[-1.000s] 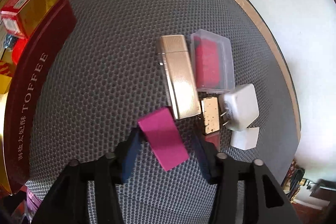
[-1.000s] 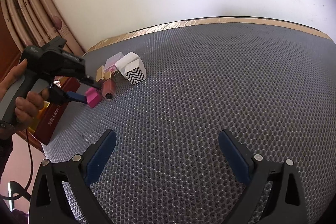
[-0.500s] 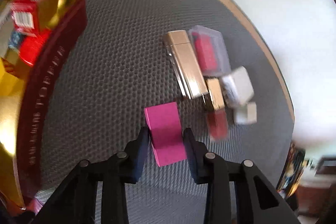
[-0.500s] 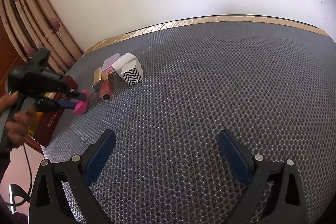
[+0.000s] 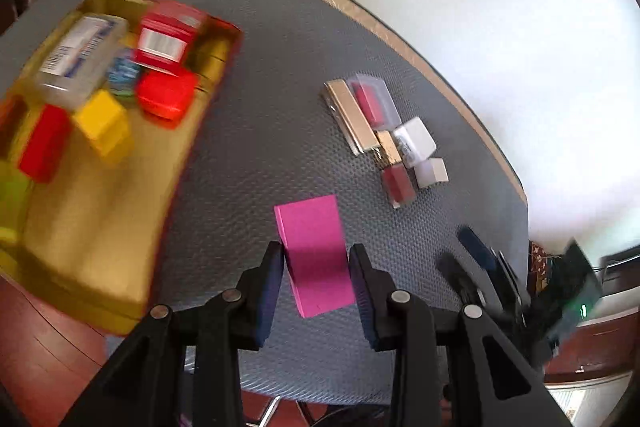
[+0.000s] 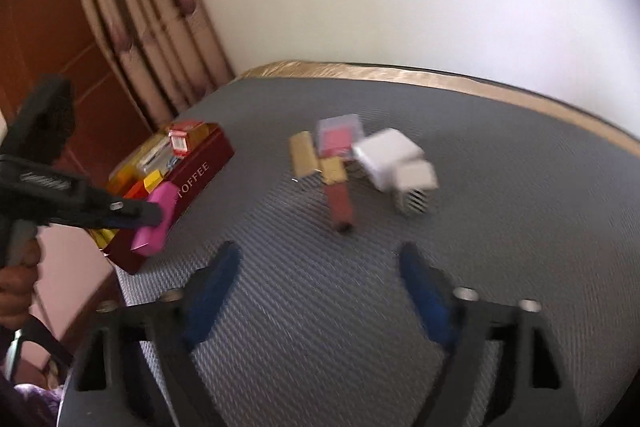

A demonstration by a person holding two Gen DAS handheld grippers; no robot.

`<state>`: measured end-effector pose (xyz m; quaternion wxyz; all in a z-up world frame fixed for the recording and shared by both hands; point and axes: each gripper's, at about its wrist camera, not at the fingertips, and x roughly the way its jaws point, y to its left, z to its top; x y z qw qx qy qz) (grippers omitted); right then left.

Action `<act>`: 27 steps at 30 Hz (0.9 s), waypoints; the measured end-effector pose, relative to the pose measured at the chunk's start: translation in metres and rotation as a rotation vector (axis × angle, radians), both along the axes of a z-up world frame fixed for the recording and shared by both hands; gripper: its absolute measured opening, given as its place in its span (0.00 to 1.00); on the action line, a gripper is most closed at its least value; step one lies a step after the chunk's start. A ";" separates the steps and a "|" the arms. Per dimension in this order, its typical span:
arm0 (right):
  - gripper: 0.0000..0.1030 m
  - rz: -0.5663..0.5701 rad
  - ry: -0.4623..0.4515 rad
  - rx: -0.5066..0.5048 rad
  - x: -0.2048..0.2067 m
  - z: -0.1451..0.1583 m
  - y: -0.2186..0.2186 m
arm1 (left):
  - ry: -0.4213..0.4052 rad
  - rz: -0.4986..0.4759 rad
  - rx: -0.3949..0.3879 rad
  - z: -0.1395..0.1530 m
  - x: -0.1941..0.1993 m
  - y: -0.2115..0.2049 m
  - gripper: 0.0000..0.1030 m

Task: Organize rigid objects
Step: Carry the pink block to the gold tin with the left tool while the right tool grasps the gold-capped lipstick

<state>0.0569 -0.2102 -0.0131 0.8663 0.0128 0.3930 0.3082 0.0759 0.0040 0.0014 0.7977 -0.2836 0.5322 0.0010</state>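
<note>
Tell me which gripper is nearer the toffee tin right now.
Left. The left gripper, shut on the pink block, hangs beside the toffee tin; the right gripper, closing empty, sits farther off.

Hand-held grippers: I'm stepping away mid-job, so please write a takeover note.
Left hand-held gripper: shut on the pink block, lifted beside the toffee tin.
Right hand-held gripper: jaws closing, nothing between them.
Done: several small items sit in the tin.
Left: drop the pink block in, then clear the cluster (gold case, clear box, white pieces, lipstick) on the grey mat.
</note>
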 end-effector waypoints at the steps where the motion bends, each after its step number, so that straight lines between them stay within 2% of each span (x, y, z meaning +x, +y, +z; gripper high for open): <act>1: 0.65 0.006 0.000 -0.013 0.006 0.000 0.008 | -0.016 0.015 0.003 0.006 -0.006 0.009 0.33; 7: 0.63 -0.020 0.049 -0.095 0.044 -0.013 0.036 | -0.071 0.075 0.093 0.036 -0.034 0.061 0.33; 8: 0.56 -0.017 0.058 -0.112 0.049 -0.016 0.040 | -0.069 0.084 0.105 0.036 -0.036 0.070 0.33; 9: 0.43 -0.015 0.067 -0.140 0.054 -0.019 0.047 | -0.067 0.095 0.117 0.038 -0.040 0.079 0.33; 11: 0.32 -0.019 0.092 -0.182 0.061 -0.027 0.054 | -0.057 0.112 0.142 0.035 -0.045 0.096 0.33; 17: 0.31 -0.016 0.134 -0.230 0.070 -0.044 0.068 | -0.028 0.129 0.162 0.027 -0.050 0.130 0.33; 19: 0.26 -0.018 0.131 -0.251 0.071 -0.045 0.072 | -0.013 0.119 0.165 0.018 -0.045 0.129 0.33; 20: 0.20 -0.022 0.132 -0.261 0.072 -0.045 0.072 | -0.008 0.110 0.162 0.015 -0.044 0.129 0.33; 27: 0.19 -0.026 0.196 -0.211 0.076 -0.045 0.061 | 0.058 0.068 0.298 -0.008 -0.034 0.121 0.34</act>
